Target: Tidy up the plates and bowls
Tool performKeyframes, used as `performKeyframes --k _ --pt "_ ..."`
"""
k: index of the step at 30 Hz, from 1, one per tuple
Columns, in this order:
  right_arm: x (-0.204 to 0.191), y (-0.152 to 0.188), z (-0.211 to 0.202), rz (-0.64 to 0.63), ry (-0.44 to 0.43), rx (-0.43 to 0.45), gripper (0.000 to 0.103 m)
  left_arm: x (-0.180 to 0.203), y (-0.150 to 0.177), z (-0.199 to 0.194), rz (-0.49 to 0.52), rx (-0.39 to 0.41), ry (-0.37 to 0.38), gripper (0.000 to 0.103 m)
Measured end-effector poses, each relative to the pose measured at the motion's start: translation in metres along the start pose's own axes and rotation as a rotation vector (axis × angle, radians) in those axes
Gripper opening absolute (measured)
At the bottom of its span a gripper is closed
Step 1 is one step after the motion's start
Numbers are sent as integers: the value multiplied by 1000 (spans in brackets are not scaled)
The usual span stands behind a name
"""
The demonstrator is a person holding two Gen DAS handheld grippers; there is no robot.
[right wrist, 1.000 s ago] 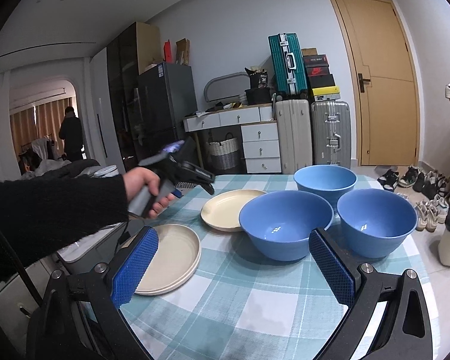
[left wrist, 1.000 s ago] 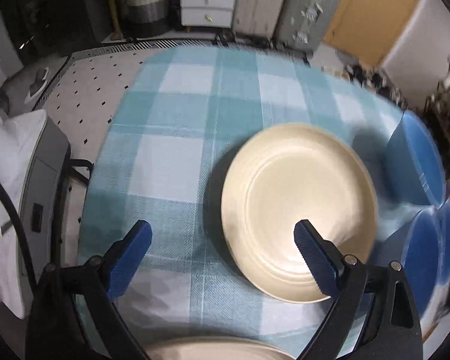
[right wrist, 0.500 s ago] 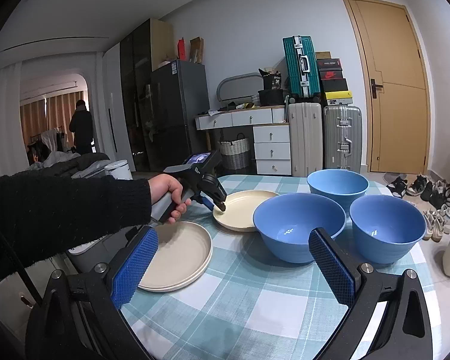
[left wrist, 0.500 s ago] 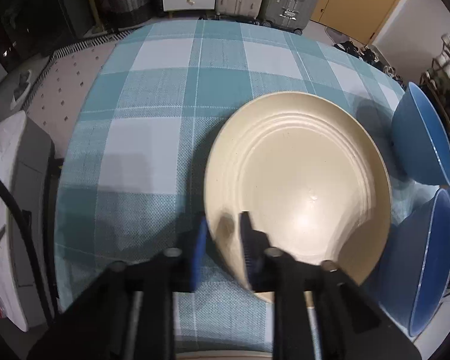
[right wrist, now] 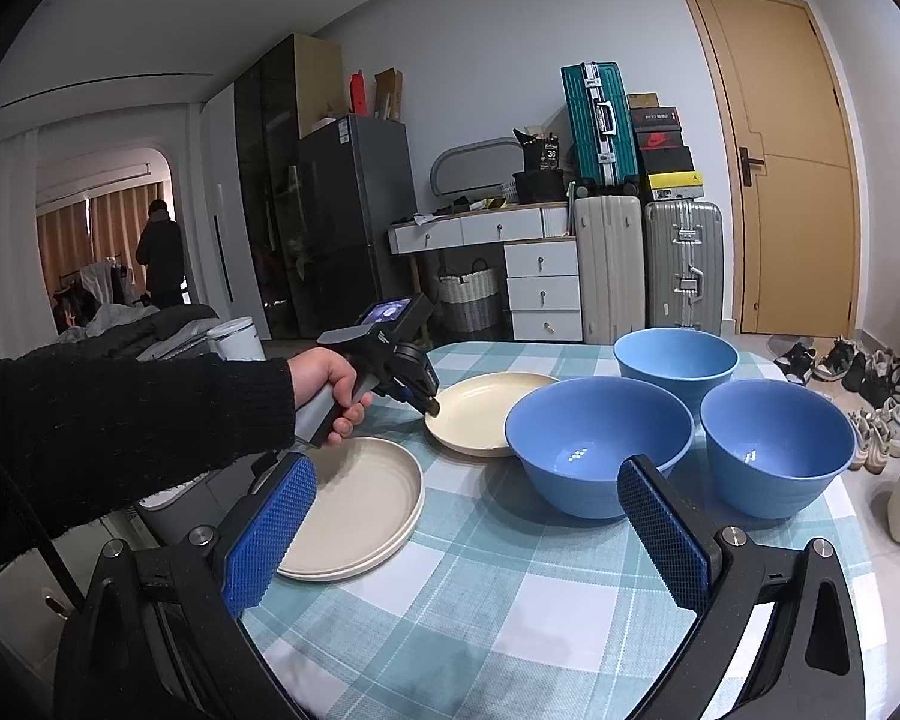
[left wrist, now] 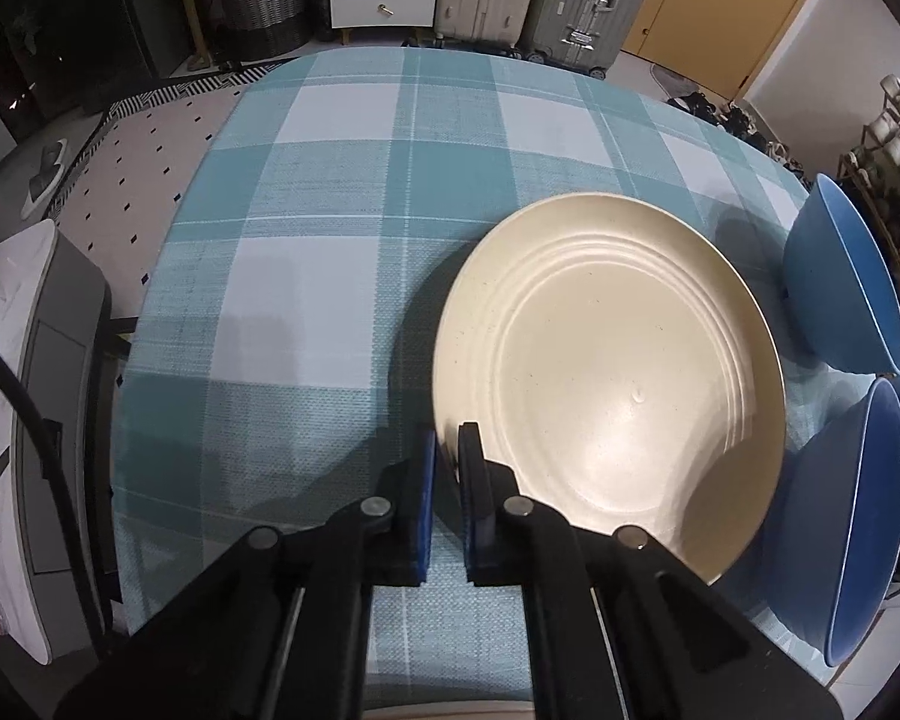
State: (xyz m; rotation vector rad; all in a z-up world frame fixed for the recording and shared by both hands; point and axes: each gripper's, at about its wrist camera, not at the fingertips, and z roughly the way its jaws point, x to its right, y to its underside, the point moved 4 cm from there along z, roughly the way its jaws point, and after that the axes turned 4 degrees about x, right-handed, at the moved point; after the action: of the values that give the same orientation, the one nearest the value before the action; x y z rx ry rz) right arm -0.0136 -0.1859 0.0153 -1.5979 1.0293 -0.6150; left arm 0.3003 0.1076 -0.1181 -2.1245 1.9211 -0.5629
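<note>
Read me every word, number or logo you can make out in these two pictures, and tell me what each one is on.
"36": on the dark bag standing on the white desk; the smaller script above the number is too blurred to read.
Red shoebox: a white logo, no letters legible.
Dark shoebox above it: a strip of print, too small to read.
Fridge: a white sticker near its top, unreadable.
Plates, bowls and tablecloth: no text.

a teal-and-white checked tablecloth (right wrist: 510,588) covers the table. at twelve o'clock stand a white drawer unit (right wrist: 543,291) and two upright suitcases (right wrist: 684,267), with a teal case (right wrist: 597,120) stacked above. a woven basket (right wrist: 468,300) sits at eleven, a yellow door (right wrist: 780,168) at one, shoes (right wrist: 834,357) at three. a figure, perhaps a person (right wrist: 161,255), stands at nine.
</note>
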Motion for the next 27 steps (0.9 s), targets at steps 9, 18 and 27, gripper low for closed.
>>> performKeyframes --k 9,18,27 --pt "2 1 3 11 -5 -8 102 -25 1 -6 5 11 -57 3" --pt "3 3 8 12 -12 -22 102 -63 3 -14 -25 15 -103 3" --pt "2 3 13 23 -26 -34 102 -83 9 -19 -54 22 -113 3"
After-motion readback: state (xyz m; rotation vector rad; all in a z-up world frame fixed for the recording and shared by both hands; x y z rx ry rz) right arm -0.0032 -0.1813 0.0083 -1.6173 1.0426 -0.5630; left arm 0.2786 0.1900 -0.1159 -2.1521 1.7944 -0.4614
